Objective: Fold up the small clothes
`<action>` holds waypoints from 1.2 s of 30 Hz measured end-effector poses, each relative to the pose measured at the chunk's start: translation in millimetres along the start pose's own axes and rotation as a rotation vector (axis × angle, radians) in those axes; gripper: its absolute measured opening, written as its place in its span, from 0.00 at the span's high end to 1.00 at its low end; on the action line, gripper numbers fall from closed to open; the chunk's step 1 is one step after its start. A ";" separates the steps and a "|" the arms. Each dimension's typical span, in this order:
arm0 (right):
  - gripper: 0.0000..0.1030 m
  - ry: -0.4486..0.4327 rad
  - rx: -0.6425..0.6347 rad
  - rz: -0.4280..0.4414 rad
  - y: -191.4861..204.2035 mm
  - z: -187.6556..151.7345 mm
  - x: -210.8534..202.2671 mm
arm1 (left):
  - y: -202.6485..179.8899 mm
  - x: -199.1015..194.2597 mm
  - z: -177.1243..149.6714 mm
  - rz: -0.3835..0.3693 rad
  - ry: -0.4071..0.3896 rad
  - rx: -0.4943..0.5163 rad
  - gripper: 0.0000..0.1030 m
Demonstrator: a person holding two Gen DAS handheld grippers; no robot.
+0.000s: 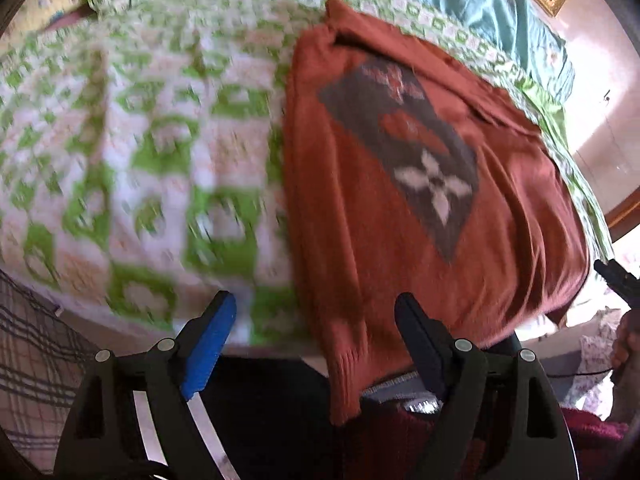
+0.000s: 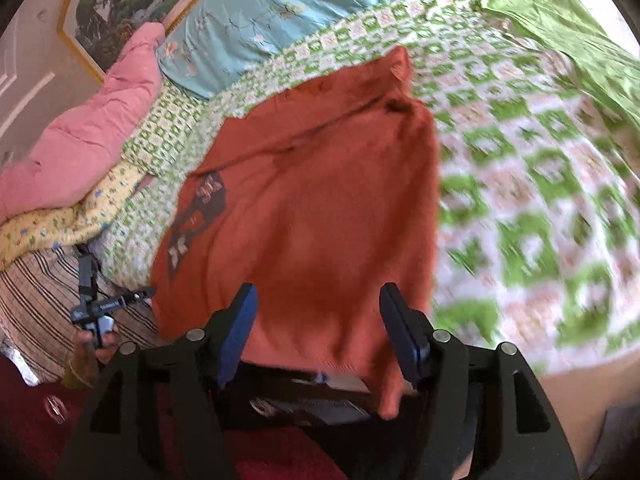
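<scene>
Rust sweater spread on the bed, both sets of jaws wide open and holding nothing.

Your left gripper [image 1: 316, 312] hovers at the bed's near edge, where the rust-red sweater [image 1: 420, 200] hangs a hem corner over the side. Your right gripper [image 2: 318, 304] sits over the sweater's near hem. The green-checked bedspread [image 1: 140, 140] lies bare and wide on the far side of the sweater from the pink quilt [image 2: 92, 128]. Blue floral bedding [image 2: 280, 4] crowds the far edge.
</scene>
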State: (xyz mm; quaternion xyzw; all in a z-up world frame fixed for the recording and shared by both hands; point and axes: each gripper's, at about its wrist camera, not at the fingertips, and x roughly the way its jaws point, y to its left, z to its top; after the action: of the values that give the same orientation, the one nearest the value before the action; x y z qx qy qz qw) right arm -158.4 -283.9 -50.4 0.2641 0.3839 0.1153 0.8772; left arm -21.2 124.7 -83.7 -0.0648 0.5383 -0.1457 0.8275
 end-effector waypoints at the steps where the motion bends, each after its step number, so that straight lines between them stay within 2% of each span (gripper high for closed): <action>1: 0.38 0.006 0.000 -0.010 -2.8 -3.2 -2.1 | -0.2 5.3 -4.9 -0.024 0.032 -0.008 0.21; 10: 0.38 0.083 -0.006 -0.057 -18.0 -31.9 5.8 | -6.4 14.2 -12.6 -0.057 0.043 -0.003 0.28; 17: 0.38 0.099 -0.018 -0.020 -18.4 -39.0 38.3 | -18.7 18.3 -4.6 -0.053 0.040 0.073 0.42; 19: 0.47 0.095 -0.038 -0.025 -17.2 -40.9 38.3 | -19.6 19.3 -4.3 -0.050 0.036 0.090 0.45; 20: 0.73 0.096 -0.050 -0.036 -17.1 -42.4 37.6 | -19.2 19.4 -4.5 -0.052 0.031 0.096 0.52; 21: 0.93 0.101 -0.059 -0.045 -18.4 -43.4 37.2 | -18.4 18.8 -4.9 -0.051 0.025 0.103 0.66; 22: 0.93 0.104 -0.051 -0.041 -21.3 -44.0 35.9 | -17.4 18.2 -5.7 -0.048 0.021 0.112 0.75; 23: 0.93 0.108 -0.043 -0.033 -22.9 -45.1 34.5 | -15.9 17.1 -6.9 -0.059 0.024 0.114 0.90; 26: 0.93 0.100 -0.064 0.042 -18.3 -43.9 25.0 | -12.0 4.5 -11.8 -0.082 -0.006 0.118 0.94; 27: 0.93 0.083 -0.067 0.090 -15.9 -42.4 18.6 | -9.5 -2.1 -13.9 -0.088 -0.019 0.125 0.95; 31: 0.93 -0.012 -0.073 0.244 -6.1 -34.2 -9.2 | -17.0 -41.2 -12.2 -0.161 -0.143 0.153 0.96; 33: 0.93 -0.075 -0.058 0.298 -3.9 -27.6 -21.6 | -18.8 -62.3 -5.5 -0.199 -0.214 0.151 0.96; 36: 0.93 -0.171 -0.029 0.347 -2.0 -17.5 -38.0 | -18.5 -84.6 4.6 -0.217 -0.286 0.146 0.96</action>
State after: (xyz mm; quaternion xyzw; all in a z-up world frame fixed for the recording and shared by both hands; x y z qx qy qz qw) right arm -197.1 -294.4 -38.1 0.3227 0.2549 0.2473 0.8773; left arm -52.1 133.2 -3.1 -0.0822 0.3932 -0.2622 0.8774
